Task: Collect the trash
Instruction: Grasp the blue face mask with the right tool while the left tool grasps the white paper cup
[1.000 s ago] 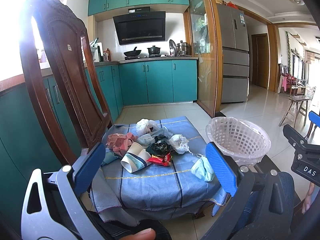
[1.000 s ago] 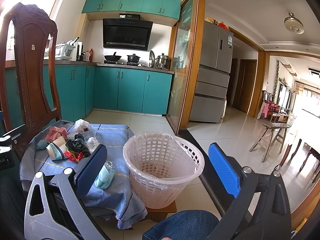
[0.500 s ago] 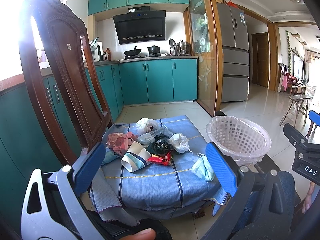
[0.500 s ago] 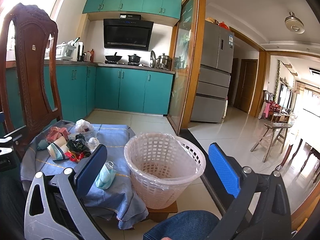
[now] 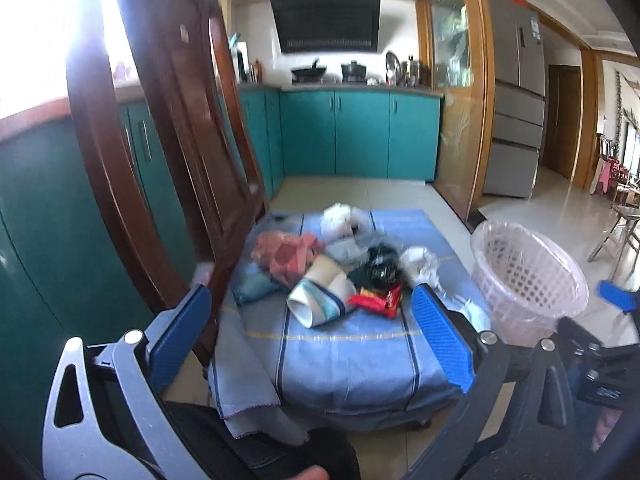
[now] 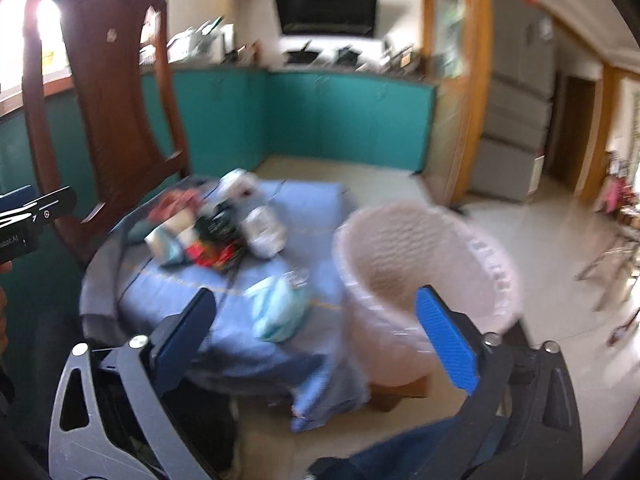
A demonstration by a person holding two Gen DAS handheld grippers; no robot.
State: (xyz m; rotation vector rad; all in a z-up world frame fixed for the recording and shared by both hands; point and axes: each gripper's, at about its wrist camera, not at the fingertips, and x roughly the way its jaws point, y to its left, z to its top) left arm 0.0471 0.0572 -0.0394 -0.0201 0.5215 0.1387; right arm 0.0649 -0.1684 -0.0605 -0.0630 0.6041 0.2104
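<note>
A pile of trash lies on a low table under a blue cloth (image 5: 344,360): paper cups (image 5: 320,300), a red wrapper (image 5: 378,300), a black wrapper (image 5: 380,266), white crumpled bags (image 5: 418,262), pink paper (image 5: 286,254). A light-blue face mask (image 6: 276,308) lies near the cloth's right edge. A white mesh basket (image 5: 528,276) stands right of the table; it also shows in the right wrist view (image 6: 424,276). My left gripper (image 5: 312,340) is open and empty, short of the pile. My right gripper (image 6: 316,328) is open and empty, just before the mask.
A tall dark wooden chair (image 5: 168,128) stands at the table's left. Teal kitchen cabinets (image 5: 360,132) line the back wall and left side. A fridge (image 5: 516,92) and a doorway are at the right. A wooden stool (image 5: 624,232) stands far right on the tiled floor.
Both grippers have moved forward and tilted down toward the table. The pile and the basket look larger and both views are blurred by motion. Both stay open.
</note>
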